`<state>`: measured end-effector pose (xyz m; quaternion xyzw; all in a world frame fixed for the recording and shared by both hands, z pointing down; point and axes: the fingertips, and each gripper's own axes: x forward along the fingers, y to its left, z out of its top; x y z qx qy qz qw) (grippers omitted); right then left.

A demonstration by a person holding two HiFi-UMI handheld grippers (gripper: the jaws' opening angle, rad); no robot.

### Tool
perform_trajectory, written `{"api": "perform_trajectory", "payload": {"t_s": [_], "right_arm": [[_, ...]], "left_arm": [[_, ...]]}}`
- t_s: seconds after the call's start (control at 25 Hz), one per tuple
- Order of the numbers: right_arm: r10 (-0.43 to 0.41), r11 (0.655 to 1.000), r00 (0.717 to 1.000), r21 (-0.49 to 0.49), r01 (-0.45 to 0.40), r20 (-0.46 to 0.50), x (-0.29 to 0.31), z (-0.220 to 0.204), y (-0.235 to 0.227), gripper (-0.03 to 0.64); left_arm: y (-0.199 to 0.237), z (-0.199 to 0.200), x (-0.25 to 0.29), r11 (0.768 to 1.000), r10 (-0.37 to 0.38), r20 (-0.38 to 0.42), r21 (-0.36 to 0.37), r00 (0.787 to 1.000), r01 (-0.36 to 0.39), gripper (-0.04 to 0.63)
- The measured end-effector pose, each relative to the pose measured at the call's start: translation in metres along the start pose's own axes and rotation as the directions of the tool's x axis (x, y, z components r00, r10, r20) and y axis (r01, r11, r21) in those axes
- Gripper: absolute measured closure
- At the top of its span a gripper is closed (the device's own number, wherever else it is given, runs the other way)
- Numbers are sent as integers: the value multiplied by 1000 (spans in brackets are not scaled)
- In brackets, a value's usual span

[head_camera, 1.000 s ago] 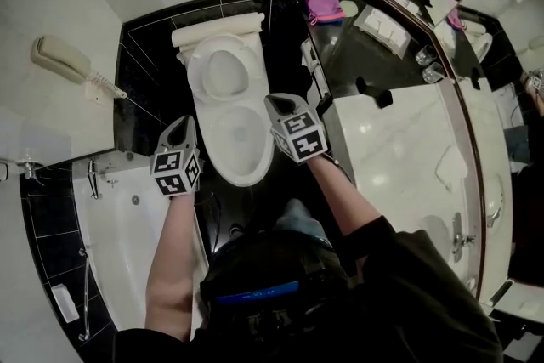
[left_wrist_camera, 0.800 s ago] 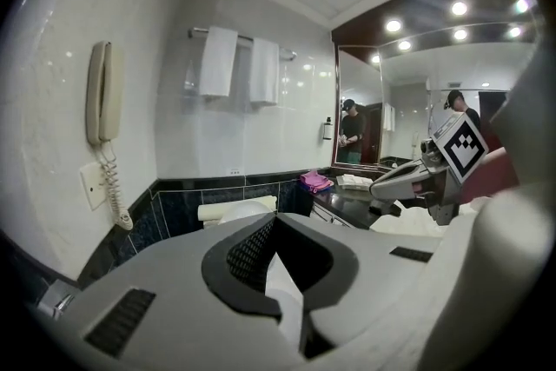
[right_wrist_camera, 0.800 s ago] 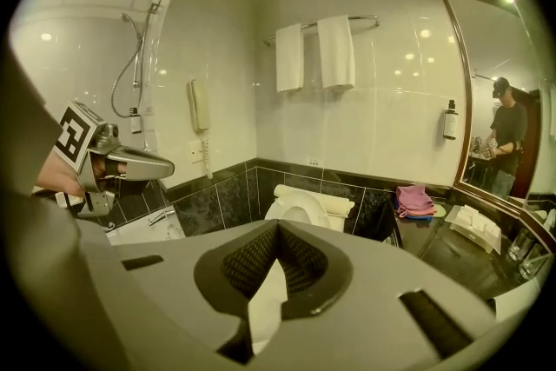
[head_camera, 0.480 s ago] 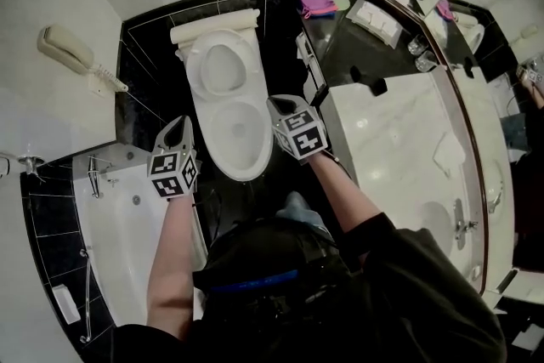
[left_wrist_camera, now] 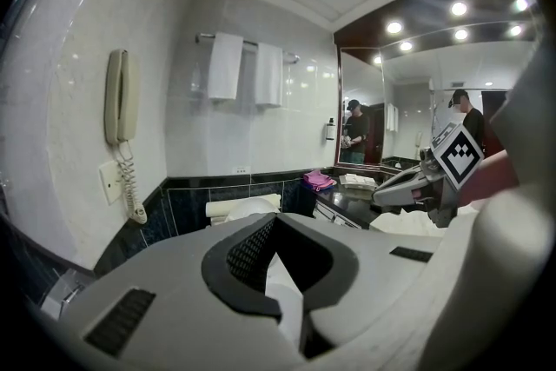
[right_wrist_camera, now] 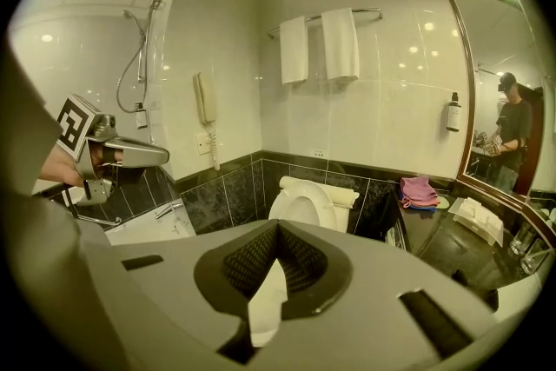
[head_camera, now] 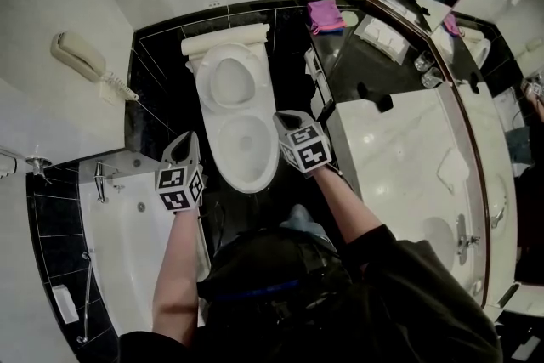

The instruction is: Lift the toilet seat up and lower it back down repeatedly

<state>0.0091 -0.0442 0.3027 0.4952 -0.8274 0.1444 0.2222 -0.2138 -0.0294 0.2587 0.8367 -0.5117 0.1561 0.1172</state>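
Presently we are hovering left gripper [head_camera: 188,138] and right gripper [head_camera: 286,117] beside the bowl [head_camera: 256,180], jaws pressed together, empty; seat [head_camera: 206,72] seemingly standing raised against the tank [head_camera: 225,38], so next we are probably hooking its top edge down.

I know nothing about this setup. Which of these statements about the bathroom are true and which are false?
1. A wall phone hangs on the white wall beside the toilet. True: the phone is on the wall near the toilet.
2. The right hand-held gripper clamps the toilet seat. False: the right hand-held gripper is shut on nothing, short of the toilet.
3. A pink cloth lies on the dark counter. True: the pink cloth lies near the mirror.
4. The toilet is fully closed. False: its raised part leans back against the tank.
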Motion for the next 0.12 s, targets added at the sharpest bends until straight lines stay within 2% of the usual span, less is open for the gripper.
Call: {"api": "perform_trajectory", "payload": {"t_s": [0.12], "right_arm": [[3,1000,1000,-1,-3,-4,2,1,-1,603]], "left_arm": [[1,-4,0,1000,2,-8,-6,1000,-2,607]]}}
